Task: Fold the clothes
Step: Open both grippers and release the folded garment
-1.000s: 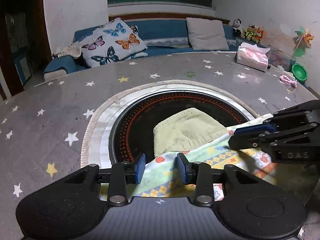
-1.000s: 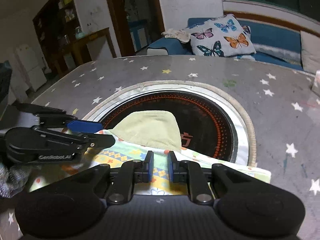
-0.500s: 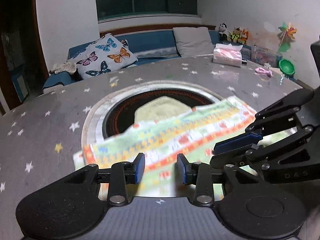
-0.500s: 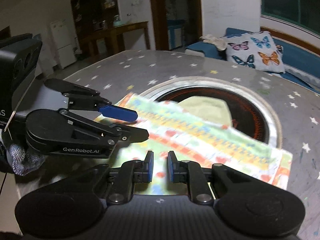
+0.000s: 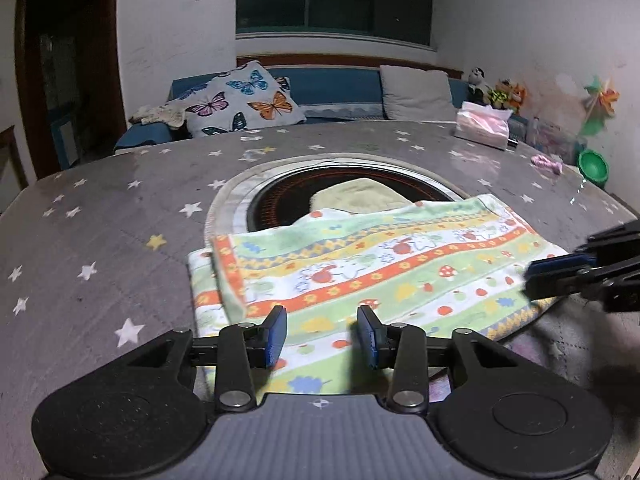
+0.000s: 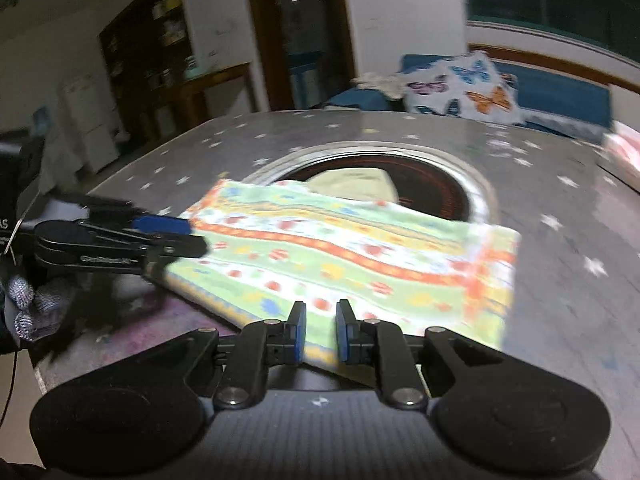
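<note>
A round worktop point(image 5: 100, 240) with a grey cover dotted with white and yellow stars fills most of both views. At its centre sits a dark circular inset point(image 5: 280, 200) ringed with orange marks and a pale rim. A colourful cloth point(image 5: 360, 264) printed with orange, green and yellow bands, mushrooms and small animals lies flat at the near edge of the worktop, its far edge overlapping the inset. One side edge is turned back on itself in a narrow fold. Behind it, inside the inset, a pale yellow cloth point(image 5: 356, 198) peeks out, partly covered.

The left tongs point(image 5: 322, 334) hover over the near edge of the colourful cloth. Their blue pads stand apart with the cloth showing between them, not pinched; the jaws have just been opening. The right tongs point(image 6: 319, 330) are over the near edge further along, pads close together with a narrow gap; whether they pinch the cloth cannot be told through the blur. A gloved hand point(image 6: 28, 304) holds the left tool.

Near the far right edge of the worktop stand a tissue pack point(image 5: 482, 126) and a green bowl point(image 5: 594, 166). Beyond is a blue sofa point(image 5: 332, 84) with a butterfly cushion point(image 5: 240, 106).
</note>
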Demonstrator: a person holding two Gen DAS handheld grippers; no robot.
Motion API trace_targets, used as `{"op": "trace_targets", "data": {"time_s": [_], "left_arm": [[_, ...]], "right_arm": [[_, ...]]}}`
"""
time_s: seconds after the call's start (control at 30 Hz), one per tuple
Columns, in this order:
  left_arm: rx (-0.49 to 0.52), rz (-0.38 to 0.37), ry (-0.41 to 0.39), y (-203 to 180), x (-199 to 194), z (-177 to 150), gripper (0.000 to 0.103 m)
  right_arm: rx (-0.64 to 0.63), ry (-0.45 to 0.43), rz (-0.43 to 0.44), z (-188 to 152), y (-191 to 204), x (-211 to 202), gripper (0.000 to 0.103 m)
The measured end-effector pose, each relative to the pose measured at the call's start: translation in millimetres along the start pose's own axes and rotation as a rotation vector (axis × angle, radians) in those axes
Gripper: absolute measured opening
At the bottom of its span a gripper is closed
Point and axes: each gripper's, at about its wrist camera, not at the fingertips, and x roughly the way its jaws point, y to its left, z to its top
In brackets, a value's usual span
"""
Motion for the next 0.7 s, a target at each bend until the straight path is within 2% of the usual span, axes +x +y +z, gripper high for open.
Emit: {"op": "trace_targets", "data": {"time_s": [0.1,0.23,0.27,0.3,0.37,0.4,0.6,0.7], "left_arm": [[-0.021,0.008,-0.002,4.7,-2.3,0.1,0.046],[-0.052,0.013,0.004,12.6,-2.6,2.4,0.048],[-0.056,0.020,0.006,13.4,-1.7,3.3,0.052],[-0.060,0.028,0.007,14.2,-0.5,4.2,0.056],[-0.074,0.046,0.012,16.7,3.2,5.8,0.057],[-0.086,0.052,0.018,19.1,5.3,6.8,0.059],[-0.140,0.094,0.030,33.5,15.1,19.2,0.069],[-0.155,0.119,0.031,39.5,24.2,30.5,0.070]], "right_arm": [[0.043,0.009,-0.053,-5.5,-17.9,-6.5,0.015],[0.095,-0.003,-0.067,-2.8,-33.2,-11.7,0.015],[0.092,-0.013,-0.075,0.6,-34.2,-11.5,0.016],[0.093,-0.020,-0.079,3.8,-35.6,-9.0,0.016],[0.107,-0.028,-0.082,9.1,-39.0,-2.1,0.026],[0.114,-0.031,-0.084,11.8,-40.7,1.4,0.027],[0.127,-0.012,-0.101,23.0,-47.5,20.7,0.027],[0.125,-0.032,-0.115,34.6,-51.8,27.5,0.027]]}}
